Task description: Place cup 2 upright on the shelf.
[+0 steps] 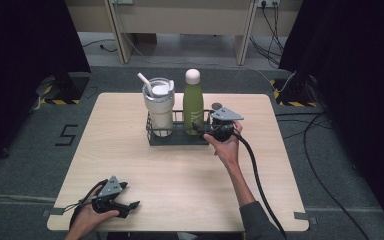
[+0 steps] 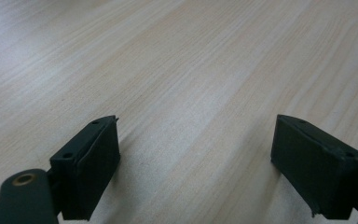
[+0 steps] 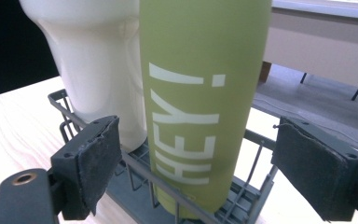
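From the high view I see grey carpet, dark curtains either side, and a pale wooden desk (image 1: 180, 170) in the middle. Toward its far edge stands a dark wire rack (image 1: 177, 134) holding two things upright: a cream tumbler (image 1: 159, 107) with a lid and a white straw, and a green bottle (image 1: 193, 102) with a pale cap just beside it. My right claw (image 1: 200, 129) sits at the bottle's lower part, at the rack's near rail. My left claw (image 1: 132, 204) rests near the desk's front left corner, well apart from the rack.

In the left gripper view the left claw (image 2: 196, 154) is spread wide over bare wood grain.

In the right gripper view the right claw (image 3: 196, 158) is spread, its pads either side of the bottle (image 3: 200, 93) lettered "HEY!", not touching it. The tumbler (image 3: 98, 60) stands in the rack (image 3: 251, 196) alongside.
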A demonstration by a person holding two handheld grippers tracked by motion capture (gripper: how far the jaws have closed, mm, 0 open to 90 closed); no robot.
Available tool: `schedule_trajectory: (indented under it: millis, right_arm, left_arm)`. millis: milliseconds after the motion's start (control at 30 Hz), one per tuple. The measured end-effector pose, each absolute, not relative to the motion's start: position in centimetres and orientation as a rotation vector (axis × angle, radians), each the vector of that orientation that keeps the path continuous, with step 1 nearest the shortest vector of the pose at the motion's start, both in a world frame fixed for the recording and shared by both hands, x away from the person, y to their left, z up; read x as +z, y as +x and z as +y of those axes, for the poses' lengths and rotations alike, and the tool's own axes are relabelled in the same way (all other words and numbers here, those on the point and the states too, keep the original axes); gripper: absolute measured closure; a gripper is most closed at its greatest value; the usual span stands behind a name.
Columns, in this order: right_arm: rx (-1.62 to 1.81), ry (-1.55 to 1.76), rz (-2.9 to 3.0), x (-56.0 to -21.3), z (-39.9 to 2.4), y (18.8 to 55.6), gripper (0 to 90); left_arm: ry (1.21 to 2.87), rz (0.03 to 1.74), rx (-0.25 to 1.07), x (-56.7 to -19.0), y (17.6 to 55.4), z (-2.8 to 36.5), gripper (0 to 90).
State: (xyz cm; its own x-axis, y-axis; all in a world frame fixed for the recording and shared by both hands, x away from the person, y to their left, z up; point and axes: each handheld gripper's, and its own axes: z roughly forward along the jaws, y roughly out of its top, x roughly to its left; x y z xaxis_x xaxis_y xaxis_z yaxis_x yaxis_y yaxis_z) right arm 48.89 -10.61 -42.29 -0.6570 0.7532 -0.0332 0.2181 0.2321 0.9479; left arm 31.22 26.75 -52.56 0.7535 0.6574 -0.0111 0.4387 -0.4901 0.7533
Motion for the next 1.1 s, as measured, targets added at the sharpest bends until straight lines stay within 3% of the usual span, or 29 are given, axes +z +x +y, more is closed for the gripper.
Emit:
schedule_trajectory:
  millis: [1100]
  right_arm:
    - [1.443,0.879,2.036,-43.2,-12.5,44.1,15.5]
  left_arm:
    - [2.167,0.818,0.357,-52.6,31.2,26.8,14.6]
